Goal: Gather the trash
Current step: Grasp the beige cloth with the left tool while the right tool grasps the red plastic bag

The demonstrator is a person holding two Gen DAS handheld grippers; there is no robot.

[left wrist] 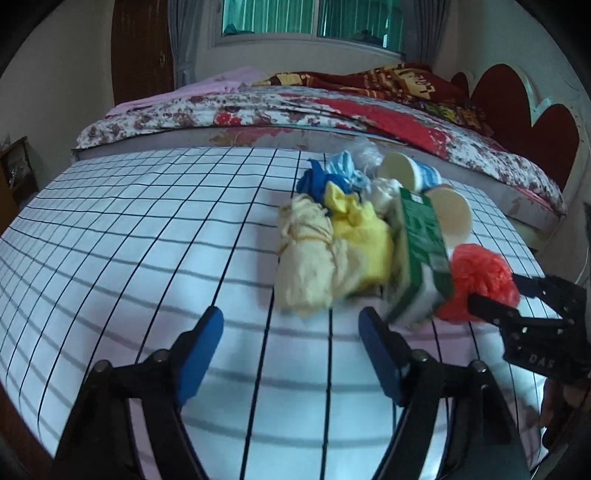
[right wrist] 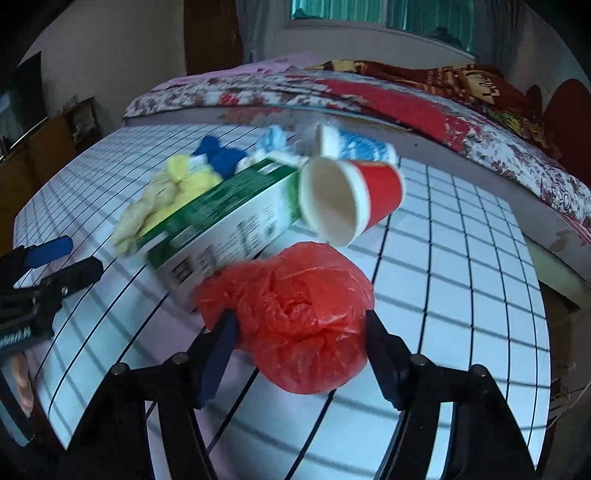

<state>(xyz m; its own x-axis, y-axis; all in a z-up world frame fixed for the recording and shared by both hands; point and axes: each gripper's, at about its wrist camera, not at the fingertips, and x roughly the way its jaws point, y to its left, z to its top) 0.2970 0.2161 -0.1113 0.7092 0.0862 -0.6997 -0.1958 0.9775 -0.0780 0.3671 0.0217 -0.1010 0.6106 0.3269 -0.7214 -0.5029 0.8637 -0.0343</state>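
On the grid-patterned bench, right claw is straddling the crumpled red plastic bag, pads seemingly touching; left claw is gaping, empty.

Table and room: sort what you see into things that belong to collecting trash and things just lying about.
Belongs to the job:
red plastic bag
green carton
red paper cup
blue-and-white cup
yellow bag
cream bag
blue bag

Just lying about:
bed
window
checked tablecloth
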